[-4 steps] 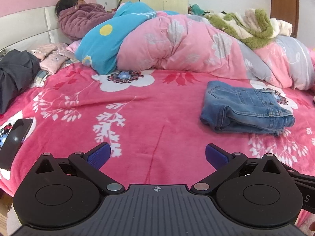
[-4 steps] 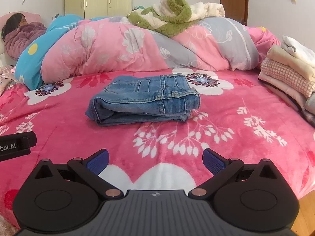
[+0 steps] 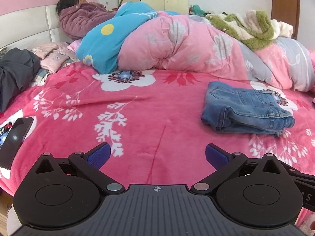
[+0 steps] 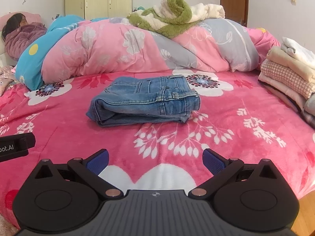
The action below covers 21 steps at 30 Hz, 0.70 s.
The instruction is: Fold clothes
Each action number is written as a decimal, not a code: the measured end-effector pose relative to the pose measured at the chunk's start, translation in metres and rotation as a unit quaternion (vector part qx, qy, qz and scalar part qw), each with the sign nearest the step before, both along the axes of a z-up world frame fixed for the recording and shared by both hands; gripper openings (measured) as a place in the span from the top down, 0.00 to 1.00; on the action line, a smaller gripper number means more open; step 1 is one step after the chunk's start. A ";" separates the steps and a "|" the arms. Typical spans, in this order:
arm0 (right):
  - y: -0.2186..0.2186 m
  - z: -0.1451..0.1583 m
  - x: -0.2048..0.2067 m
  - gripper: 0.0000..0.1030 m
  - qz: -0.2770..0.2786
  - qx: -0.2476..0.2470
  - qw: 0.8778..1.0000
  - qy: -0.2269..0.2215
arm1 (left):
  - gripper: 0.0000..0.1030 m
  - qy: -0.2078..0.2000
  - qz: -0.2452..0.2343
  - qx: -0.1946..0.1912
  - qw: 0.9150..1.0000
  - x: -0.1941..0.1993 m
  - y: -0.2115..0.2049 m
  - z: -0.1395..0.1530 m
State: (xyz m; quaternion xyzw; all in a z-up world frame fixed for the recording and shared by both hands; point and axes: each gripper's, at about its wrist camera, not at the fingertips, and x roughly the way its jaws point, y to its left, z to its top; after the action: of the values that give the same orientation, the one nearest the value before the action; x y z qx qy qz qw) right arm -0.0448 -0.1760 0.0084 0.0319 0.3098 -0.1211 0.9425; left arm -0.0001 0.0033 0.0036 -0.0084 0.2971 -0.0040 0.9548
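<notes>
A pair of blue jeans (image 4: 144, 103) lies folded into a compact bundle on the pink flowered blanket (image 4: 216, 118). It also shows in the left wrist view (image 3: 246, 109), at the right. My right gripper (image 4: 155, 158) is open and empty, held near the bed's front edge, well short of the jeans. My left gripper (image 3: 157, 155) is open and empty over the blanket, to the left of the jeans. Part of the left gripper's body (image 4: 15, 146) shows at the left edge of the right wrist view.
A stack of folded clothes (image 4: 289, 76) sits at the bed's right edge. A rolled pink quilt (image 4: 137, 49) with a green fleece (image 4: 173, 17) lies behind the jeans. A person (image 3: 82, 13) lies at the headboard. A phone (image 3: 13, 137) and dark garment (image 3: 13, 72) lie left.
</notes>
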 end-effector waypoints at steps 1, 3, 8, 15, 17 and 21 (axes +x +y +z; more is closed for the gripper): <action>0.000 0.001 0.000 0.00 0.000 0.000 1.000 0.000 | 0.00 -0.003 -0.001 -0.001 1.000 0.000 0.001 0.002; 0.000 0.002 -0.001 0.00 0.000 0.001 1.000 0.001 | 0.00 -0.007 -0.004 -0.002 1.000 0.000 0.003 0.000; 0.000 0.004 -0.002 0.00 0.000 0.002 1.000 0.003 | 0.00 -0.010 -0.007 0.006 1.000 -0.002 0.001 -0.003; -0.002 0.002 -0.002 0.00 -0.003 0.004 1.000 0.001 | 0.00 -0.006 -0.011 0.011 1.000 -0.002 -0.002 -0.001; -0.002 0.002 -0.001 0.00 -0.004 0.004 1.000 0.003 | 0.00 -0.006 -0.012 0.013 1.000 -0.002 -0.004 -0.001; -0.004 0.001 -0.001 0.00 -0.006 0.003 1.000 0.006 | 0.00 -0.004 -0.011 0.013 1.000 -0.002 -0.004 0.000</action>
State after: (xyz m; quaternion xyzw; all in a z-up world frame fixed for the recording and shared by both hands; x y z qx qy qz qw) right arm -0.0460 -0.1795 0.0097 0.0358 0.3159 -0.1264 0.9396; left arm -0.0025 -0.0005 0.0032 0.0076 0.2936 -0.0107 0.9558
